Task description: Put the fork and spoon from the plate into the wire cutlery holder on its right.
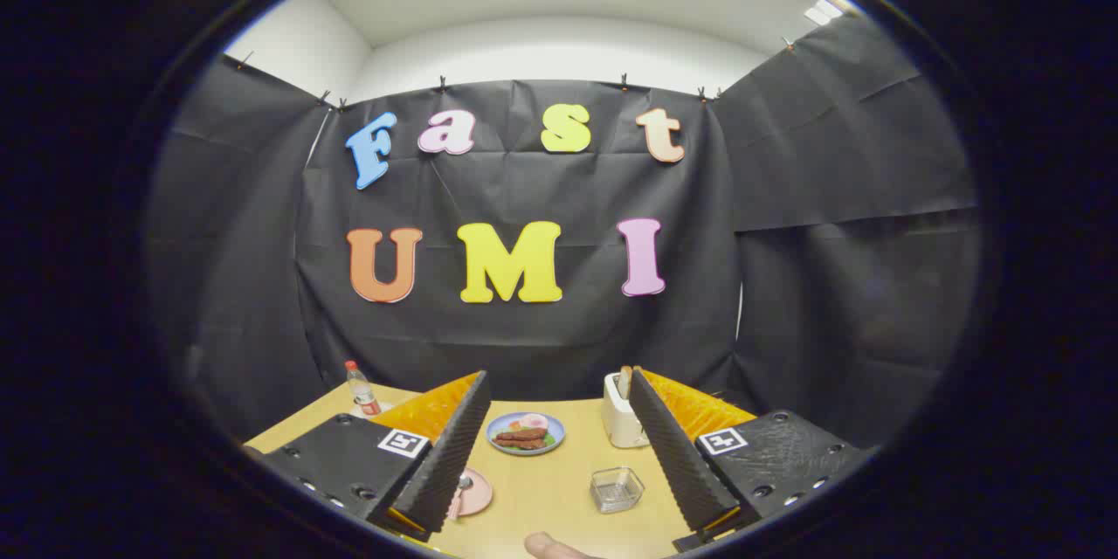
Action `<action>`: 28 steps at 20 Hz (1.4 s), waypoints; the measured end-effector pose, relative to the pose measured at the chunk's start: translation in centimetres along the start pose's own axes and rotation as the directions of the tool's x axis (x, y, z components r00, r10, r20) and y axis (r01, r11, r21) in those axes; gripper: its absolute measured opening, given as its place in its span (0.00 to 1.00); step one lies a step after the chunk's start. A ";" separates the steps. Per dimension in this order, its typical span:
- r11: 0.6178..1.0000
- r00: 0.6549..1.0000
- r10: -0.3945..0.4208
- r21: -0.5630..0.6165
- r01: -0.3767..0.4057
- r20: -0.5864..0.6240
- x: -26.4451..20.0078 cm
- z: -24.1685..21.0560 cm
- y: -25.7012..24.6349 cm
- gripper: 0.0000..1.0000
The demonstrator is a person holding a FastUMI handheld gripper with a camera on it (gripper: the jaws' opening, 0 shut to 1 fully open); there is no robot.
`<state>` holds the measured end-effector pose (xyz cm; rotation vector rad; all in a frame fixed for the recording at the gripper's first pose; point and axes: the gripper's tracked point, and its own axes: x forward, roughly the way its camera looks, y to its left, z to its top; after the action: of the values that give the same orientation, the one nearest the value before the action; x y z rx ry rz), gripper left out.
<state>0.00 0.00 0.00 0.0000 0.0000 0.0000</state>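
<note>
gripper (559, 454) held high, fingers spread, nothing gripped. cutlery (459, 493) seen on pink plate (476, 493) by left finger; wire holder (617, 489) to its right. judged thin, stiff, slippery; mid-handle pinch advised.

My gripper (556, 454) camera rides high and back, facing forward and slightly down along my spread fingers, over the table (559, 498) toward the far wall.

Gripper (555, 445) fingers wide apart, holding nothing, above table (559, 498) | between them: pink plate (476, 492) with cutlery by left finger, wire holder (617, 489) by right | beyond: food plate (525, 433), toaster (622, 415), bottle (361, 388) far left
</note>
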 end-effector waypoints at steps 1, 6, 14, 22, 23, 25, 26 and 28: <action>1.000 1.000 -0.004 0.002 0.004 -0.007 0.1 -0.3 0.0 0.96; 1.000 0.999 -0.009 0.015 0.009 -0.045 0.2 -1.1 0.4 0.96; 1.000 0.996 -0.022 -0.008 0.021 -0.081 1.7 -3.0 1.1 0.96; 0.997 0.981 0.014 -0.066 -0.028 -0.196 4.7 -9.1 3.6 0.96; 0.997 0.976 0.020 -0.071 -0.036 -0.218 5.1 -10.1 4.0 0.96; 0.995 0.965 0.026 -0.082 -0.049 -0.262 6.1 -12.5 4.8 0.96; 0.994 0.958 0.029 -0.089 -0.057 -0.286 6.7 -13.8 5.4 0.96; 0.992 0.937 0.037 -0.100 -0.077 -0.347 7.8 -17.0 6.4 0.96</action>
<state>7.83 6.44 -16.98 -0.1127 0.3524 0.0583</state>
